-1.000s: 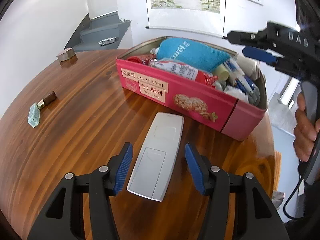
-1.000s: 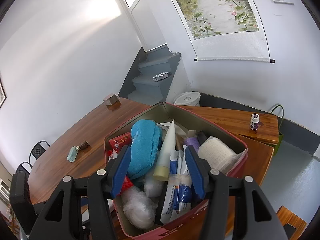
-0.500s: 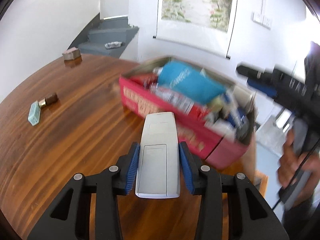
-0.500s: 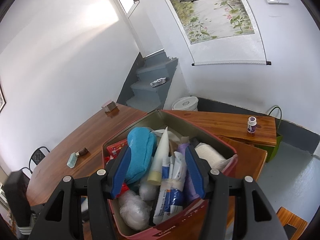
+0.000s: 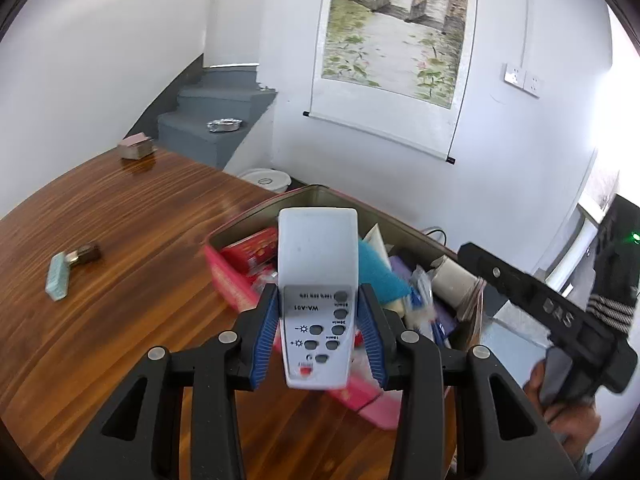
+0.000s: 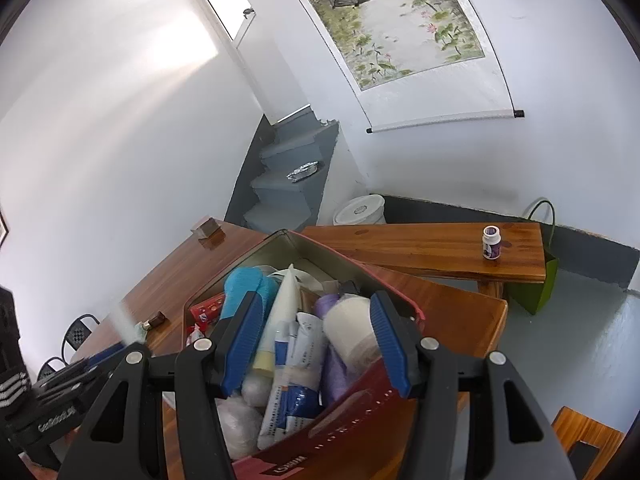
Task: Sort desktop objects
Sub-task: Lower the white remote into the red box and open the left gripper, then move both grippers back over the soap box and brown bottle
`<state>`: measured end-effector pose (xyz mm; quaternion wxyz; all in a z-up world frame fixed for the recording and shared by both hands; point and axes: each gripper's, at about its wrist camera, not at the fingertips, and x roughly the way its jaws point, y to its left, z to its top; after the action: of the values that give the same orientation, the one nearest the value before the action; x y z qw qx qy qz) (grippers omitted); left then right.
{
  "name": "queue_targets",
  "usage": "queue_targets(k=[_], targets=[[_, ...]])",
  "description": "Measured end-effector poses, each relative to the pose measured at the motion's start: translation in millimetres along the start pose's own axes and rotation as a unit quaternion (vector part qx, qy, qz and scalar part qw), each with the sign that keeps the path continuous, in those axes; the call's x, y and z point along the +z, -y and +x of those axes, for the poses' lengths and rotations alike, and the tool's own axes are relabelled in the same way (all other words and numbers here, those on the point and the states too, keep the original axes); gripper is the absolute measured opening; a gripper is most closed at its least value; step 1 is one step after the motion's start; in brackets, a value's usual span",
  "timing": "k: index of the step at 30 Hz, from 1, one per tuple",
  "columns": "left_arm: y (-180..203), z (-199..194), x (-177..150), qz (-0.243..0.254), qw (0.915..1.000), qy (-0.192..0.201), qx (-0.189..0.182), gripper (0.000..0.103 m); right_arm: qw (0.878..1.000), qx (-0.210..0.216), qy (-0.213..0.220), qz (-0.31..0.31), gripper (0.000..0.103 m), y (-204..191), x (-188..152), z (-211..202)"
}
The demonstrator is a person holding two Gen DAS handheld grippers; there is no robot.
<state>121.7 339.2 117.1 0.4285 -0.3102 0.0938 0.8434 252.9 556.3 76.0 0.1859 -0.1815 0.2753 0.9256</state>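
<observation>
White remote control (image 5: 316,296), rigid and light, is gripped at its lower sides by the left claw (image 5: 318,334) above the pink tin (image 5: 228,276); right claw (image 6: 316,344) is held open.

white remote (image 5: 317,300) | buttons up, lifted | over full pink tin (image 5: 236,276), seemingly

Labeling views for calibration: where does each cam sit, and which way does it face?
Left wrist: on the left tool, facing over the held white remote toward the pink tin; own fingers, right tool, a hand show.
Right wrist: on the right tool, open, looking down into the pink tin; own fingers show.
Shared: tin, scroll painting, stairs.
</observation>
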Motion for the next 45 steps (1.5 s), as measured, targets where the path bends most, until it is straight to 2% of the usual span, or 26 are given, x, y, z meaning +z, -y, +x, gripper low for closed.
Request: queue_targets(k=[6, 11, 17, 22, 29, 31, 34, 39, 45], targets=[[6, 31, 9, -0.009, 0.9997, -0.019, -0.015, 0.043, 1.000, -0.010, 0.008, 0.000, 0.061, 7, 0, -4], [-2, 50, 10, -0.033, 0.9990, -0.030, -0.006, 0.043, 1.000, -0.010, 0.005, 0.003, 0.061, 11, 0, -1], [-10, 65, 12, -0.034, 0.9988, -0.034, 0.008, 0.043, 1.000, -0.007, -0.003, -0.005, 0.061, 6, -1, 4], [-13, 72, 14, -0.039, 0.9987, -0.035, -0.001, 0.043, 1.000, -0.008, -0.005, -0.017, 0.061, -3, -4, 5], [-27, 69, 19, -0.074, 0.9957, -0.045, -0.032, 0.043, 0.999, -0.001, -0.015, -0.031, 0.061, -18, -5, 8], [-34, 65, 18, -0.086, 0.9948, -0.042, -0.032, 0.046, 0.999, 0.002, -0.018, -0.035, 0.061, -23, -6, 9], [-49, 52, 17, -0.105, 0.9939, -0.028, -0.019, 0.056, 0.999, 0.008, -0.024, -0.043, 0.067, -31, -8, 12], [-75, 31, 18, -0.118, 0.9929, -0.003, 0.010, 0.056, 0.997, 0.022, -0.033, -0.066, 0.067, -52, -14, 17], [-112, 17, 11, -0.119, 0.9898, 0.006, 0.079, 0.056, 0.994, 0.043, -0.044, -0.092, 0.069, -80, -20, 24]])
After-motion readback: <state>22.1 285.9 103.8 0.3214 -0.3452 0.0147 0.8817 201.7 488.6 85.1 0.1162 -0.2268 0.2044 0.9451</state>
